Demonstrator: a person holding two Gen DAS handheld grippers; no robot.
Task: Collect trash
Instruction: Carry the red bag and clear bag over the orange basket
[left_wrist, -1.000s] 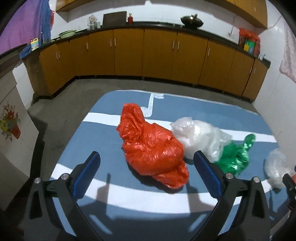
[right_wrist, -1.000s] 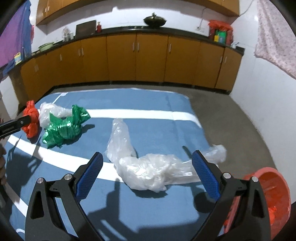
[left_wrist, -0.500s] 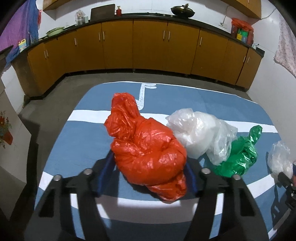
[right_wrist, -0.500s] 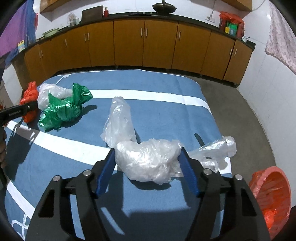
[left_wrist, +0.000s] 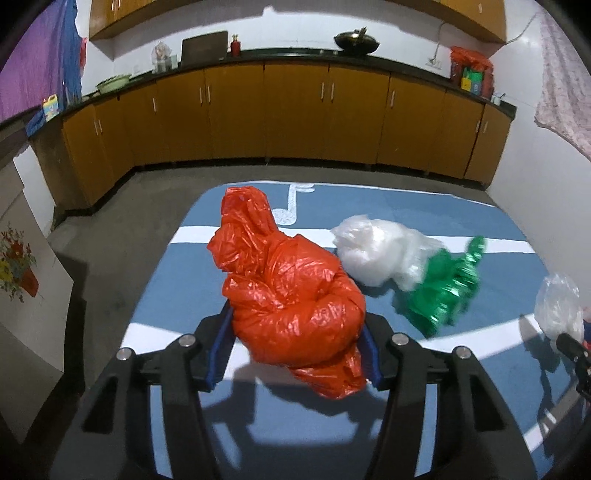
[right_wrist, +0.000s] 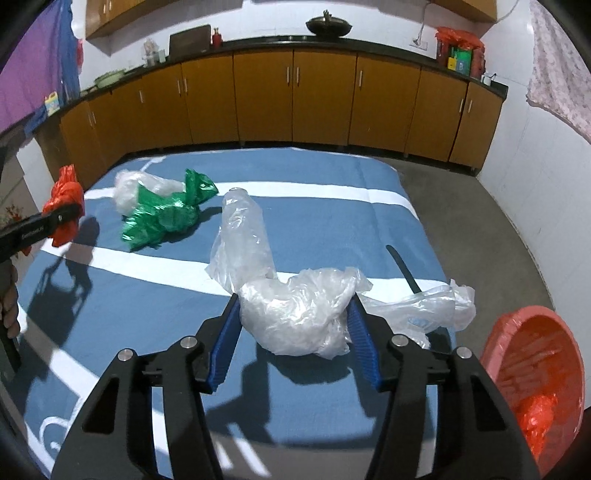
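A crumpled red plastic bag (left_wrist: 288, 288) sits between the blue pads of my left gripper (left_wrist: 295, 332), whose jaws are closing and press on both its sides. In the right wrist view a clear plastic bag (right_wrist: 306, 306) is squeezed between the pads of my right gripper (right_wrist: 293, 325), also closing; one end trails right, the other stands up behind. Both are over a blue mat (right_wrist: 129, 314) with white stripes. A white bag (left_wrist: 373, 254) and a green bag (left_wrist: 443, 291) lie together on the mat between the two grippers.
A red basin (right_wrist: 535, 369) with red plastic in it stands on the grey floor off the mat's right edge. Brown cabinets (right_wrist: 295, 103) line the far wall. A hand (right_wrist: 9, 306) holds the left gripper's handle. A flowered panel (left_wrist: 18, 266) leans at left.
Both grippers went from wide open to closed around their bags: the left moved forward onto the red bag, the right onto the clear bag. The pads now dent the plastic.
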